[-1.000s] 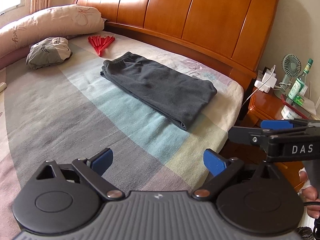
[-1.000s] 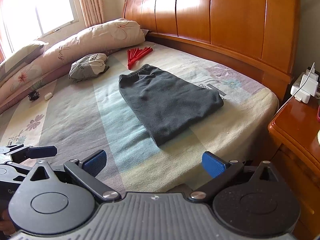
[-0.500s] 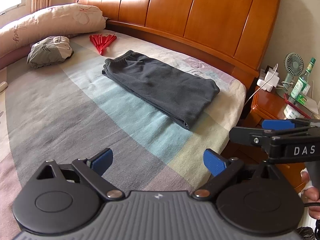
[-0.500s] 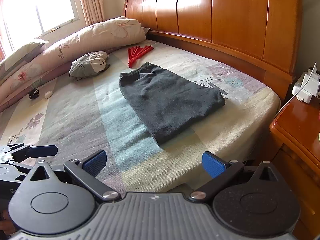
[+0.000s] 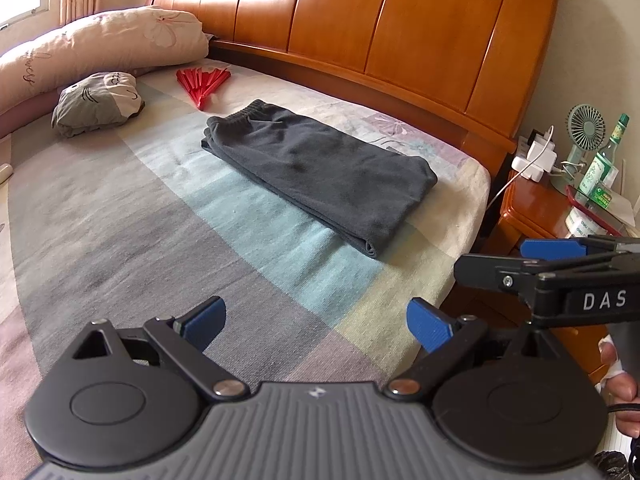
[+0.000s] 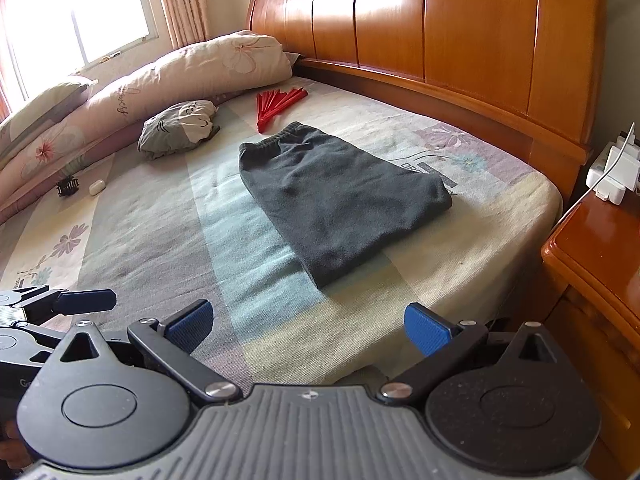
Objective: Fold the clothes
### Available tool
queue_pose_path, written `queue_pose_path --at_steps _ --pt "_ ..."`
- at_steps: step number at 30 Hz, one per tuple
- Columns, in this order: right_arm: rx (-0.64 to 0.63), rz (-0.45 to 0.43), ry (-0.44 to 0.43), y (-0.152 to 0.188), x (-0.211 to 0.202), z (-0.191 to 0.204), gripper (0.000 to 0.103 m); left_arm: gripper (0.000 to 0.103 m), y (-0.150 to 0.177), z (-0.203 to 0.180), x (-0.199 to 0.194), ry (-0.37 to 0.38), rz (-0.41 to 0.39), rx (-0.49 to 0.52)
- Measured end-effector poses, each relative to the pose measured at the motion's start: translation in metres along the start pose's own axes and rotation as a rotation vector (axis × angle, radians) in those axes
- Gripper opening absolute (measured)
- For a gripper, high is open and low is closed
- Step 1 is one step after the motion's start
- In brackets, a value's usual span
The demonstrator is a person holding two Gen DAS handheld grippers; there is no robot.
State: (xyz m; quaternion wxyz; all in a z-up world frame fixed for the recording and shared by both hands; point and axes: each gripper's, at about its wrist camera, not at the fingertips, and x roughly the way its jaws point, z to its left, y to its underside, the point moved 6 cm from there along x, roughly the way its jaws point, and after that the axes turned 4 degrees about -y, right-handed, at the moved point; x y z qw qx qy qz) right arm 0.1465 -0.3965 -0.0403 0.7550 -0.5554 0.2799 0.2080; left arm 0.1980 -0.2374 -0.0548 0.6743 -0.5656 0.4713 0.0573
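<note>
Both grippers hang back at the near edge of the bed (image 5: 120, 216), my left gripper (image 5: 314, 322) and my right gripper (image 6: 306, 326) each with blue pads spread wide and nothing between them, because I judge the dark grey trousers (image 5: 320, 168) need no more handling for now. They lie well ahead of me, folded into a flat oblong near the headboard (image 5: 400, 32), waistband towards the red fan (image 5: 204, 82) and the doubled edge nearest me. How many layers are stacked there I cannot quite tell from this angle, so I keep both tools clear instead of disturbing the pile
</note>
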Motion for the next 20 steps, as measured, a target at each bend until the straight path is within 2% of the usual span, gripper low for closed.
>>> queue_pose_path --at_steps 20 --pt "-0.004 0.006 0.001 -0.0002 0.0004 0.0013 0.103 0.097 -0.0007 0.0015 -0.0002 0.004 -0.002 0.006"
